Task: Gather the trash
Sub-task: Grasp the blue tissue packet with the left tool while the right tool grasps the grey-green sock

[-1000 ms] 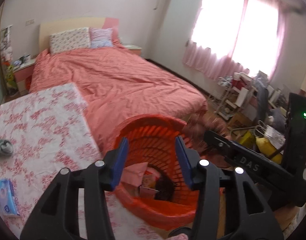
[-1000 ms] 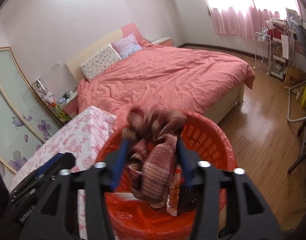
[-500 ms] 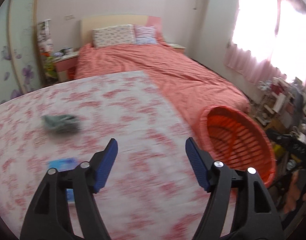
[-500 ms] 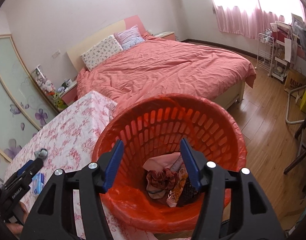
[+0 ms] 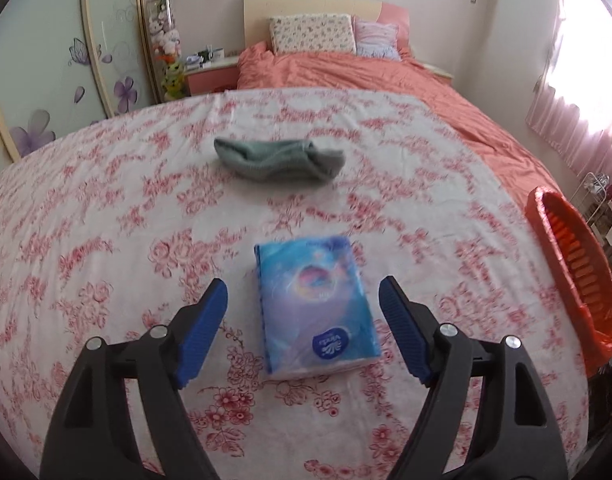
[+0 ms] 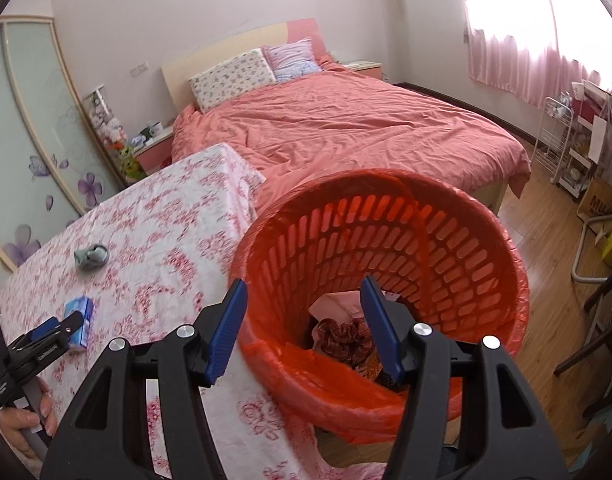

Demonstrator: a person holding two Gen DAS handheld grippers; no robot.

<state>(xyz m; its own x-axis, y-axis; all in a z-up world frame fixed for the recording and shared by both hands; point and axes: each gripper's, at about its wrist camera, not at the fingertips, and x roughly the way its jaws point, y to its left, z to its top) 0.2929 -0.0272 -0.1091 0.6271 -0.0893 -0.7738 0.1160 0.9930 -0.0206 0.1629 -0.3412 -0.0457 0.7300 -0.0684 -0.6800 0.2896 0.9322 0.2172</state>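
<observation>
A blue tissue pack (image 5: 316, 304) lies flat on the floral tablecloth (image 5: 105, 220). My left gripper (image 5: 302, 284) hovers over it, jaws opening, one to each side of the pack without touching it. A grey-green sock (image 5: 277, 162) lies farther back on the cloth. The red basket (image 5: 574, 264) with its red liner stands off the table's right edge. In the right wrist view my right gripper (image 6: 303, 284) is open and empty over the basket (image 6: 446, 240), where a checked cloth (image 6: 342, 334) lies among wrappers. The left gripper (image 6: 71, 322), tissue pack (image 6: 81, 314) and sock (image 6: 90, 257) also show there.
A bed with a salmon cover (image 6: 346, 128) stands behind the table and basket. A pink nightstand (image 5: 211, 74) sits by the wardrobe doors. A white wire rack (image 6: 562, 152) and boxes crowd the wooden floor at right. A hand (image 6: 21, 424) holds the left gripper.
My left gripper swung from the basket across the table to the tissue pack, and its jaws widened. My right gripper let go of the checked cloth, which dropped into the basket.
</observation>
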